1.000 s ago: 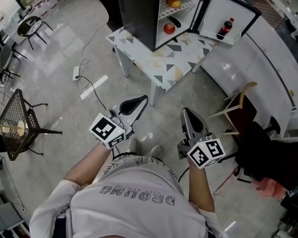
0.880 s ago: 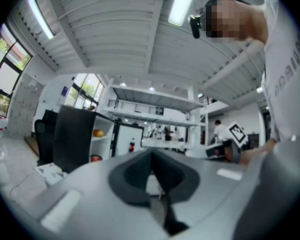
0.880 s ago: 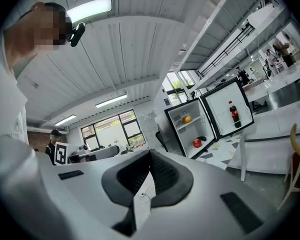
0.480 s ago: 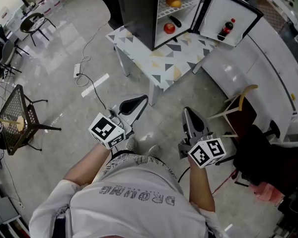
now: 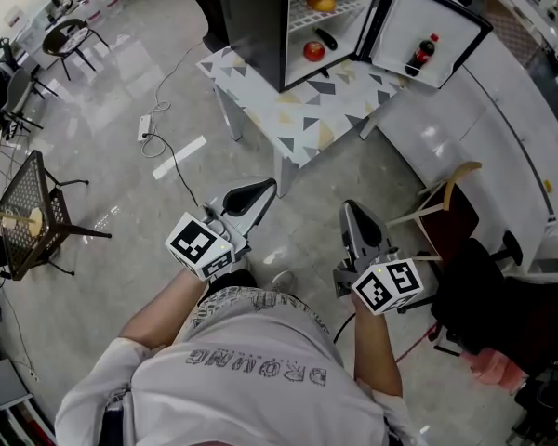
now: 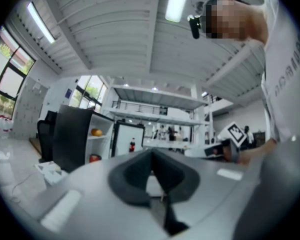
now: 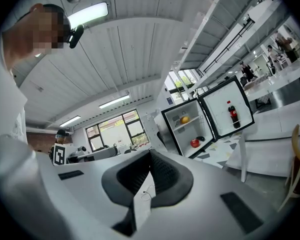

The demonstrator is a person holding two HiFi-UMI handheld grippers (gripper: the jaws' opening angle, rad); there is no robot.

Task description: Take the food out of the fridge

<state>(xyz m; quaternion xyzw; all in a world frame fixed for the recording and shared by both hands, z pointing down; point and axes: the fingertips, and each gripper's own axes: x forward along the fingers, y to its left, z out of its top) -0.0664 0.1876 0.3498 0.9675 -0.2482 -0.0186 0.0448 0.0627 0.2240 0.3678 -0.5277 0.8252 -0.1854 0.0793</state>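
Orange round fruit (image 5: 321, 4) sits on the upper wire shelf of the small black fridge (image 5: 256, 26). A red apple (image 5: 313, 51) lies on the compartment floor beneath it. Just beside the apple is a dark elongated item (image 5: 326, 38), too small to identify. The fridge's white door (image 5: 446, 21) stands swung wide, with a dark cola bottle (image 5: 421, 56) upright in its rack. All 3 pieces of food are inside, so nothing has come out yet. The fridge stands on a white worktop patterned with grey and yellow triangles (image 5: 302, 119).

Pale tiled floor (image 5: 167, 72) separates that worktop from the person, who holds the 2 claws out in front at about waist level, both well apart from the fridge. The left claw (image 5: 260, 190) has its dark padded jaws pressed together with nothing between them, as its own view shows. The right claw (image 5: 353, 214) is likewise fully closed and empty, and its view looks straight at the open compartment.

The step in hand looks like the approach, before any reach. The next move likely calls for closing the gap to the worktop. Then 1 claw must open wide enough for a round fruit and enter the compartment clear of the door. The apple, low and near the front, seems the easiest first grab. A round fruit could roll if nudged, so the jaws should close across its widest part.
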